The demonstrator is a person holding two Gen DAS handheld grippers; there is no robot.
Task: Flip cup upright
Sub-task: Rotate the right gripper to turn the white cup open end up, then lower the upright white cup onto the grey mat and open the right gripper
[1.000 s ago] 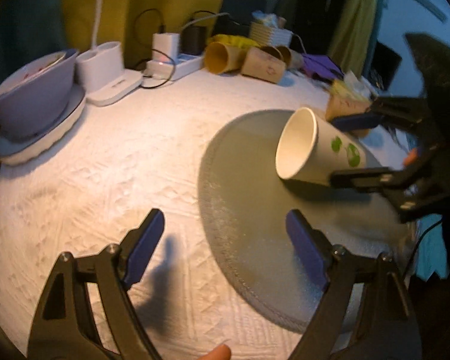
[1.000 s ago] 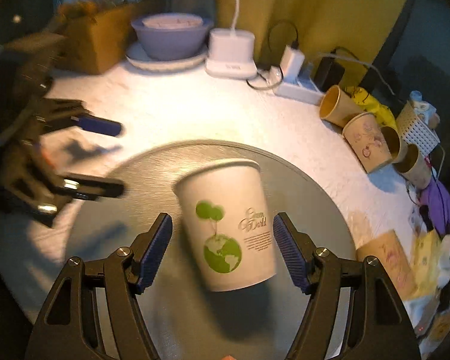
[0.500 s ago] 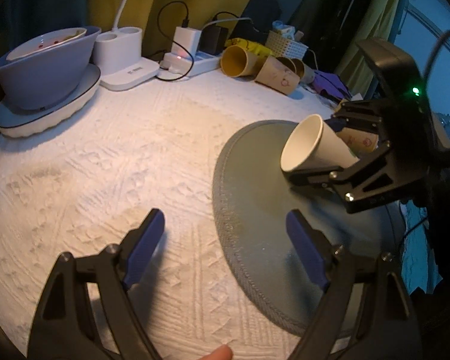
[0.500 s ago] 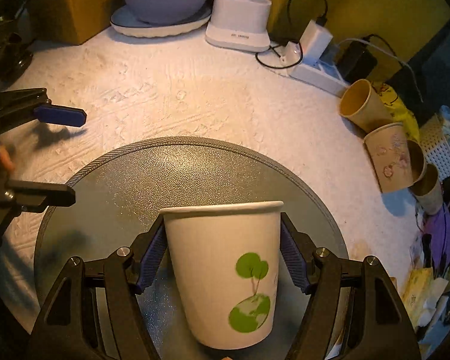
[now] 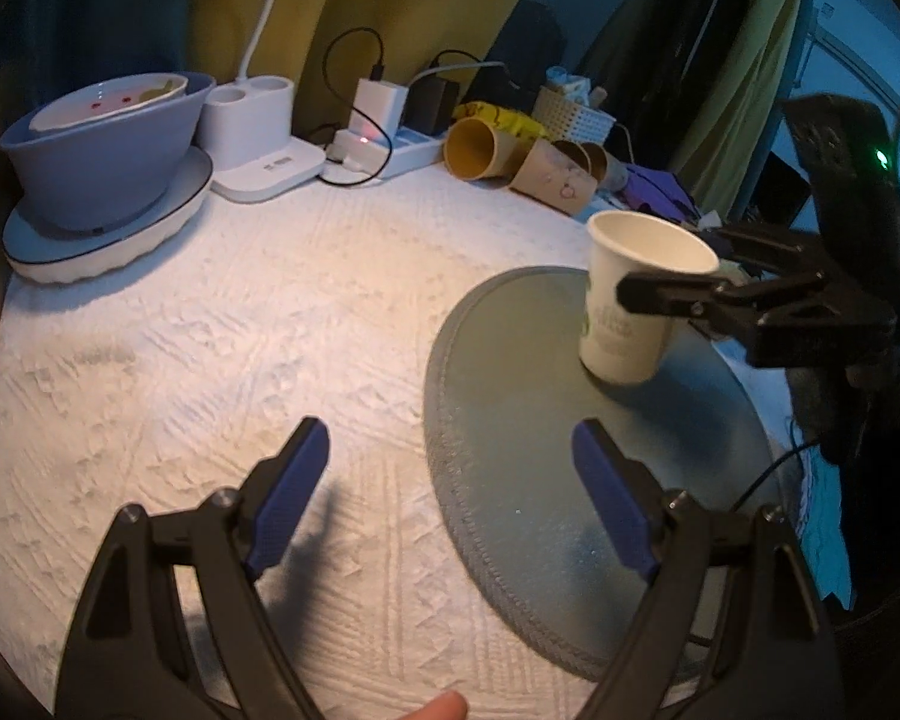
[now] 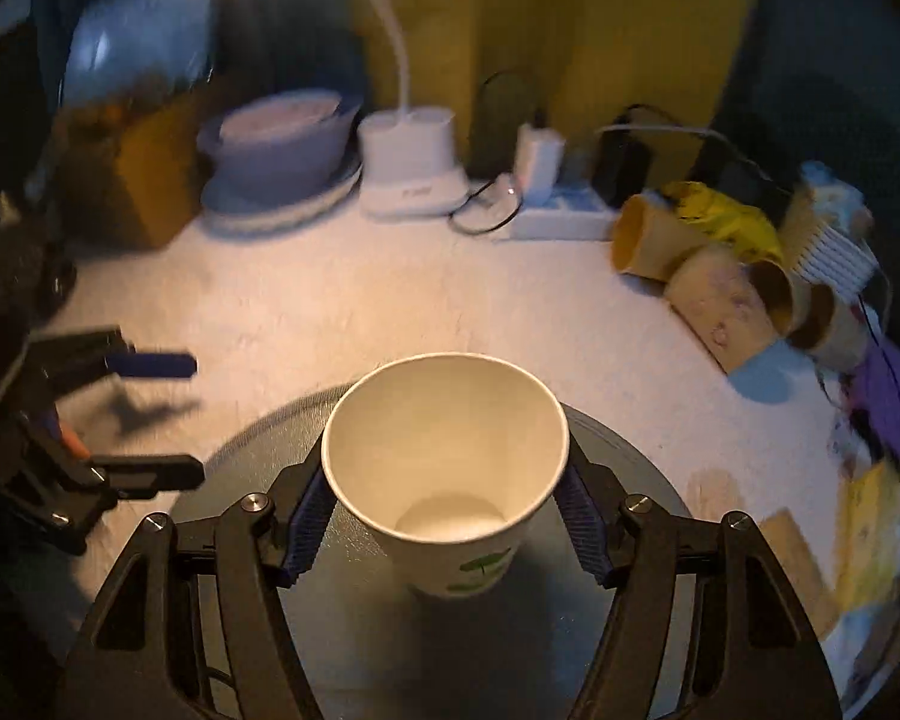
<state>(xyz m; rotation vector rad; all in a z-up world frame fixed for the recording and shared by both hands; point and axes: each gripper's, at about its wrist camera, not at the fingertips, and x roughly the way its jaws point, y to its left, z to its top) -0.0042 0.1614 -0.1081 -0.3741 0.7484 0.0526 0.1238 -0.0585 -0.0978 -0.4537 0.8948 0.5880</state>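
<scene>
A white paper cup with a green globe print stands mouth up on the round grey mat. My right gripper is shut on the cup, its blue pads pressed on both sides below the rim. In the left wrist view the cup is upright on the mat, its base at or just above the surface, with the right gripper clamped around it. My left gripper is open and empty, low over the white cloth at the mat's left edge. It also shows in the right wrist view.
A blue bowl on a plate, a white lamp base and a power strip with chargers stand at the back. Several brown paper cups lie on their sides at the back right, beside a small white basket.
The right gripper has turned the cup from lying on its side to mouth up and lowered it to the mat. The left gripper has stayed open, shifting slightly.
</scene>
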